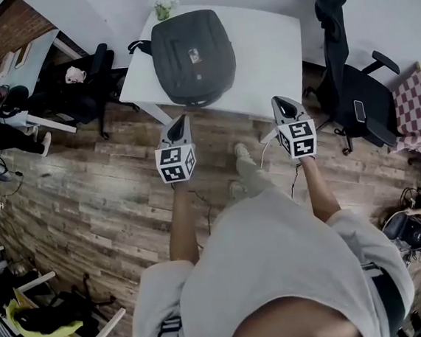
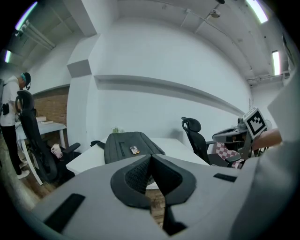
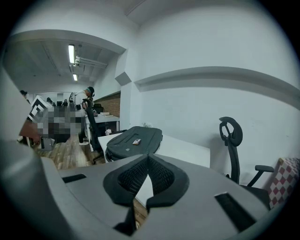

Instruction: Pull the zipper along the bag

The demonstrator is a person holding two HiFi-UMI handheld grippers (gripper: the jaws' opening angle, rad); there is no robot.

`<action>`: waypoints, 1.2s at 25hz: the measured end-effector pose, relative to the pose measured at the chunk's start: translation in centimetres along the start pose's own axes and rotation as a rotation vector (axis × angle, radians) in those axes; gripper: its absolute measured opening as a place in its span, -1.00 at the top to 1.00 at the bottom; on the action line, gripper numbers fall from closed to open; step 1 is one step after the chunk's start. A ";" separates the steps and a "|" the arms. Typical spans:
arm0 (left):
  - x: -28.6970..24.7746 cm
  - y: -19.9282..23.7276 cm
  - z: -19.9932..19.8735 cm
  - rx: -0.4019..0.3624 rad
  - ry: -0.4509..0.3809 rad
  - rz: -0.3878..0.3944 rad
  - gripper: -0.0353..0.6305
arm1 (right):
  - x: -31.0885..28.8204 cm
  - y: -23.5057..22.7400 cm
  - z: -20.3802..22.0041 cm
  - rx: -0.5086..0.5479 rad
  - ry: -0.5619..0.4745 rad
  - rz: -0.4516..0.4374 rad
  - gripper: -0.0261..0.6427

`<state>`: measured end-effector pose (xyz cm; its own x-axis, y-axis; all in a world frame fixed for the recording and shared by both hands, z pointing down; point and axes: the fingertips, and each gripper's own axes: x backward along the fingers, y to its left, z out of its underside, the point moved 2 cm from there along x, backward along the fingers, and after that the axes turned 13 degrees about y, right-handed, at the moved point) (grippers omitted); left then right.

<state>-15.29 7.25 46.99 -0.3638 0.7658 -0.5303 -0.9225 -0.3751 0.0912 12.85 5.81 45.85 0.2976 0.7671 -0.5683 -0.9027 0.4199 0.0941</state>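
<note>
A dark grey backpack [image 1: 193, 56] lies flat on a white table [image 1: 273, 54], with a small tag on its top. It also shows in the left gripper view as the backpack [image 2: 127, 146] and in the right gripper view as the backpack [image 3: 133, 142]. My left gripper [image 1: 179, 119] is held in the air short of the table's front edge, shut and empty. My right gripper [image 1: 285, 106] hovers at the table's front right corner, also shut with nothing in it. Both stand well apart from the bag. The zipper itself is too small to make out.
A black office chair [image 1: 350, 84] stands right of the table, beside a checkered cloth [image 1: 418, 111]. Another black chair [image 1: 84, 87] is on the left. A small plant [image 1: 164, 7] sits at the table's far edge. A person [image 2: 9, 117] stands far left by another desk. Wooden floor lies below.
</note>
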 end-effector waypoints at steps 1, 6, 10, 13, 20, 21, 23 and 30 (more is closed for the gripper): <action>-0.5 0.2 -0.1 -0.002 0.005 0.001 0.82 | -0.6 -0.2 -0.1 -0.002 0.004 -0.003 0.89; -2.9 1.7 -0.5 -0.006 0.041 -0.011 0.82 | -4.4 -0.6 -1.2 -0.011 0.013 -0.035 0.88; -5.7 3.2 -1.3 -0.003 0.072 -0.019 0.82 | -8.4 -1.8 -2.5 -0.018 0.022 -0.061 0.89; -7.7 4.2 -2.2 -0.005 0.096 -0.028 0.82 | -11.4 -2.9 -3.7 -0.026 0.032 -0.084 0.89; -12.6 6.1 -4.0 0.015 0.149 -0.045 0.82 | -17.6 -5.2 -6.0 -0.027 0.070 -0.146 0.89; -13.2 6.2 -4.2 0.009 0.156 -0.045 0.82 | -18.4 -5.5 -6.1 -0.028 0.075 -0.155 0.89; -14.5 6.2 -4.4 -0.013 0.177 -0.046 0.82 | -19.9 -6.2 -6.2 -0.029 0.089 -0.175 0.89; -17.4 6.2 -4.1 -0.077 0.243 -0.042 0.82 | -24.5 -7.1 -6.0 -0.034 0.127 -0.229 0.88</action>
<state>-14.18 -10.58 53.34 -0.2754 0.6373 -0.7198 -0.9202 -0.3913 0.0056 10.08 -18.88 54.21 0.4561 0.5857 -0.6700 -0.8267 0.5575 -0.0755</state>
